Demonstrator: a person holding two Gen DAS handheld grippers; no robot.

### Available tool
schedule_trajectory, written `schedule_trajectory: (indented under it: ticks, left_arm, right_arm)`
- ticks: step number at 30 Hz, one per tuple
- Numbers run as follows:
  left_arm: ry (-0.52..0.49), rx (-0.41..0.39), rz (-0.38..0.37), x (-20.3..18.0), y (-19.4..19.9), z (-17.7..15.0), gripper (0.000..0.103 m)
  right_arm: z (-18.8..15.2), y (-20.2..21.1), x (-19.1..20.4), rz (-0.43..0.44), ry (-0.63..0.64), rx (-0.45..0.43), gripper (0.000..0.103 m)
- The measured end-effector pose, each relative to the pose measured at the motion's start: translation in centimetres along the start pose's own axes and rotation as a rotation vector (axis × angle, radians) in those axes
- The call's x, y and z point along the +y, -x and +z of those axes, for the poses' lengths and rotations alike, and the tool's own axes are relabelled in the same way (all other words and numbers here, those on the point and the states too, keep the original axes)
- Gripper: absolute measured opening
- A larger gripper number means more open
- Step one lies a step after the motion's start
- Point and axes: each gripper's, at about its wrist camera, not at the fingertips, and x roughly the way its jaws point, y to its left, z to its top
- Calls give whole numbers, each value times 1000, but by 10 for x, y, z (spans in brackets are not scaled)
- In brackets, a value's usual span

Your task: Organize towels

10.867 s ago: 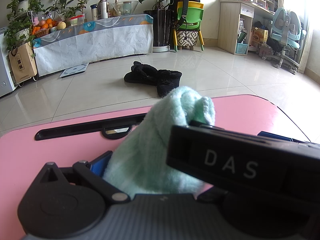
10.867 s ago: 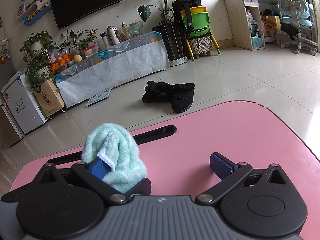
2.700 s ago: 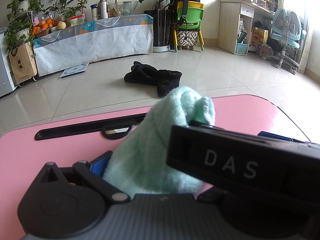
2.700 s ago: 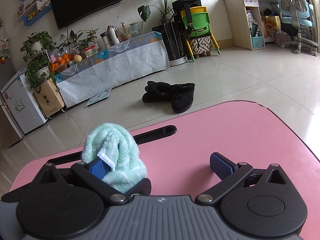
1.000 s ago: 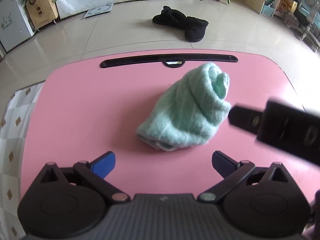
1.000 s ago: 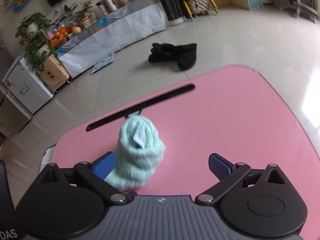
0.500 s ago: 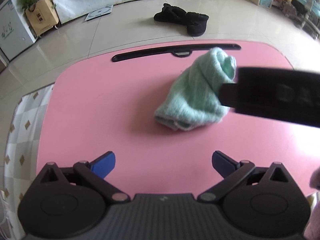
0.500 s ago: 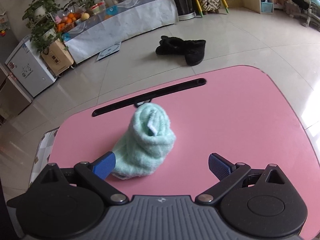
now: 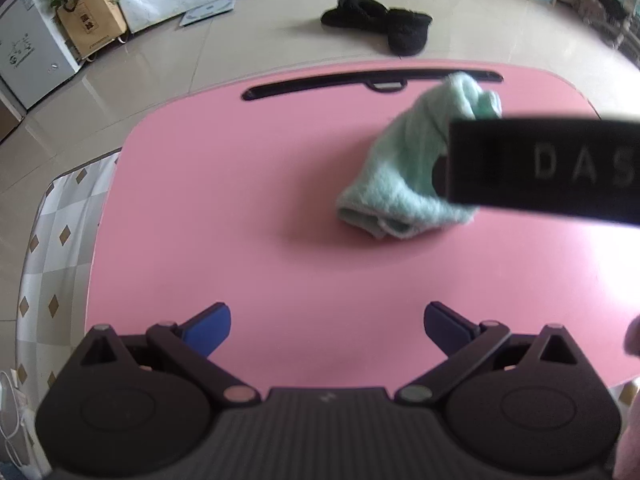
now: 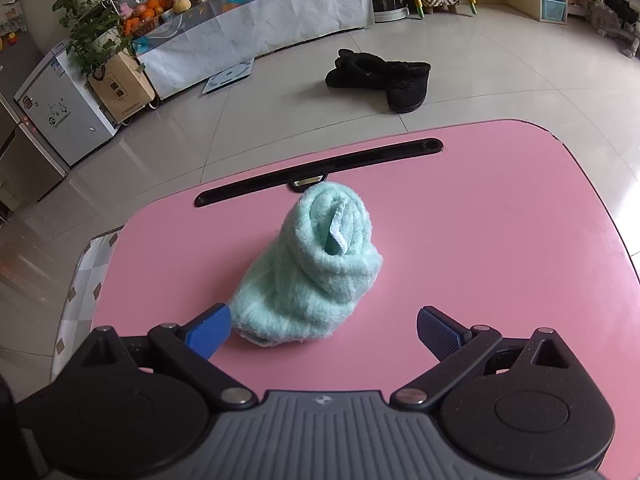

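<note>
A mint-green towel (image 10: 312,272) lies bunched in a loose roll on the pink table (image 10: 500,240). In the left wrist view the same towel (image 9: 400,184) sits at the right, partly hidden by the black body of the other gripper marked DAS (image 9: 560,168). My right gripper (image 10: 322,326) is open just above and behind the towel, its left blue fingertip (image 10: 210,330) next to the towel's near edge. My left gripper (image 9: 326,322) is open over bare table, well back from the towel, with nothing between its fingers.
A black slot with a handle (image 10: 320,168) runs along the table's far edge. Black slippers (image 10: 384,74) lie on the tiled floor beyond. A checked cloth (image 9: 52,216) lies left of the table. A covered bench with fruit and plants (image 10: 224,20) stands by the far wall.
Both grippers have lifted and pulled back from the towel, which now lies free on the table. The left view has shifted so the towel sits farther right.
</note>
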Motion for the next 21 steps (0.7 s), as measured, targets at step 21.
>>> schedule_trajectory:
  ticks: [21]
  left_arm:
    - [90,63,-46,4,-32,-5,103]
  right_arm:
    - [-19,-32,18,-38,57,94,101]
